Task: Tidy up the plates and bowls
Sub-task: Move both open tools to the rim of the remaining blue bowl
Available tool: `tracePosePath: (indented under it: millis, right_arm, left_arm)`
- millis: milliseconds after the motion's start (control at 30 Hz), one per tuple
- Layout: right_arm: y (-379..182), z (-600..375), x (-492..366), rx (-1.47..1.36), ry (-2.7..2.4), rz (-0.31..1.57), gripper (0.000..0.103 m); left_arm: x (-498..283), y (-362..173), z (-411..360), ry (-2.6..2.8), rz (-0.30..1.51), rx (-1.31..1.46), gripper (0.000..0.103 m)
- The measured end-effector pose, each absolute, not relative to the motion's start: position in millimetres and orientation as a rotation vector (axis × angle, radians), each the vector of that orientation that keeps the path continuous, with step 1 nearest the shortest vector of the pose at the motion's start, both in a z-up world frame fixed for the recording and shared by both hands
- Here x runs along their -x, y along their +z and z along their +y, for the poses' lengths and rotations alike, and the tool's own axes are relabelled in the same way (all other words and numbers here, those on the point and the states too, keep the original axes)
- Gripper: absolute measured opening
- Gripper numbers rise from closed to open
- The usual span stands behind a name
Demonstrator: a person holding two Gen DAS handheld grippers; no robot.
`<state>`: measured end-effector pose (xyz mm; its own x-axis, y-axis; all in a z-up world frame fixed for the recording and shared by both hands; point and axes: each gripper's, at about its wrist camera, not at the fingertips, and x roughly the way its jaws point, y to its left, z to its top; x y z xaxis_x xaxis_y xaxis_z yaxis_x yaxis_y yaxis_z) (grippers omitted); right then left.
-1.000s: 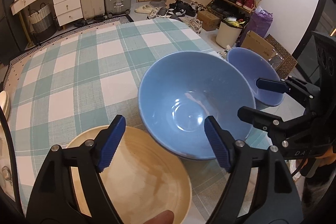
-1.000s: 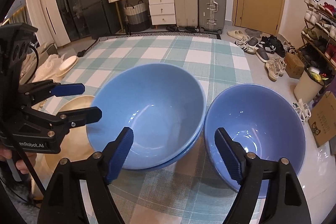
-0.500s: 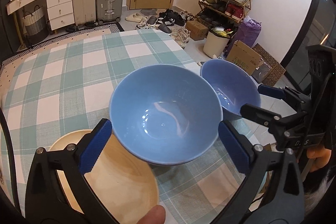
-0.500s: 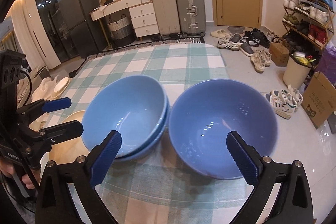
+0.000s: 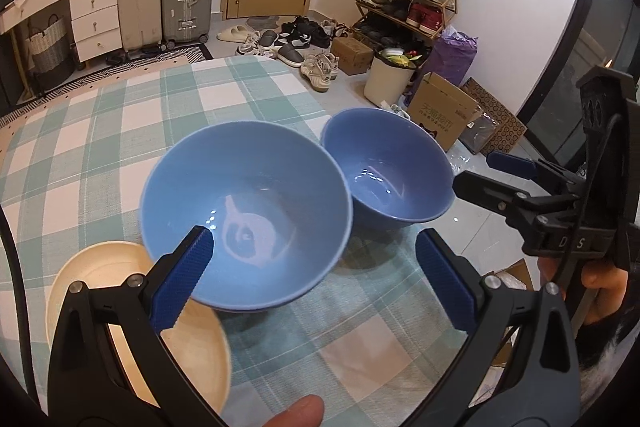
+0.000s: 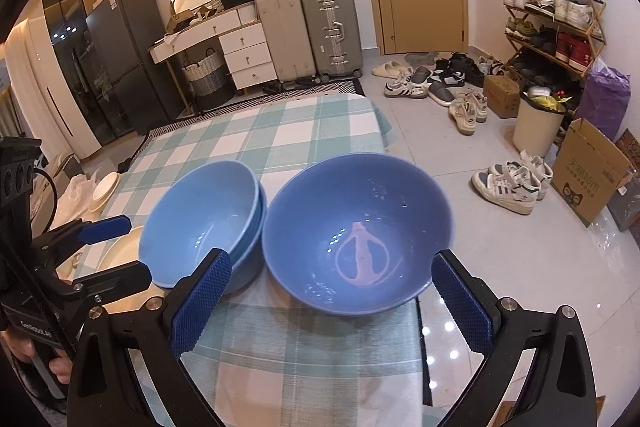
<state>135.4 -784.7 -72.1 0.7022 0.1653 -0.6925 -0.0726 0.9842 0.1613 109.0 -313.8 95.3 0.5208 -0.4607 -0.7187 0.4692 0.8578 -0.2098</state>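
A stack of two blue bowls [image 5: 246, 211] [image 6: 204, 219] sits on the checked tablecloth. A single blue bowl [image 5: 386, 171] [image 6: 356, 231] stands just to its right at the table's right edge. A cream plate [image 5: 132, 319] [image 6: 120, 251] lies left of the stack, partly under it. My left gripper [image 5: 316, 283] is open and empty, held above and in front of the stack. My right gripper [image 6: 332, 303] is open and empty, held above and in front of the single bowl. Each gripper shows in the other's view.
The table [image 5: 100, 131] has a green and white checked cloth; its right edge drops to a tiled floor [image 6: 500, 247]. Shoes [image 6: 508, 183], a cardboard box [image 5: 440, 115] and a white bin [image 5: 388, 79] lie on the floor. White dishes [image 6: 104, 187] sit left of the table.
Both grippers have pulled back and up from the bowls, which now look smaller. Both stayed open wide. The bowls and plate have not moved.
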Motion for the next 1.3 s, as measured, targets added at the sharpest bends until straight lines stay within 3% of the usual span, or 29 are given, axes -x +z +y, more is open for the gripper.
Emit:
tracePosePath:
  millis: [400,633,933,1233,1300]
  right_arm:
    - [-68.5,-833.3,-120.9,-0.15,0.034,0.754,0.102]
    - [-76.2,-853.3,-124.8,-0.182,0.016,0.761,0.102]
    - [-92.2,-857.9,-145.5,-0.179,0.019,0.786,0.101]
    - [-109.2,-861.6,-179.7,-0.181,0.042,0.845,0.078]
    - [-115.2,-862.3,-188.6,-0.185,0.045,0.861,0.069]
  left_arm:
    - [-96.2,90.5,-374.9,-0.681,0.912,-0.012,0.092]
    - [-102.2,82.3,-402.5,-0.69,0.953,0.011,0.072]
    - [-116.3,66.3,-418.7,-0.656,0.998,0.049,0.064]
    - [-135.8,54.8,-423.8,-0.638,1.022,0.077,0.059]
    - [-138.8,52.9,-424.6,-0.635,1.023,0.081,0.059]
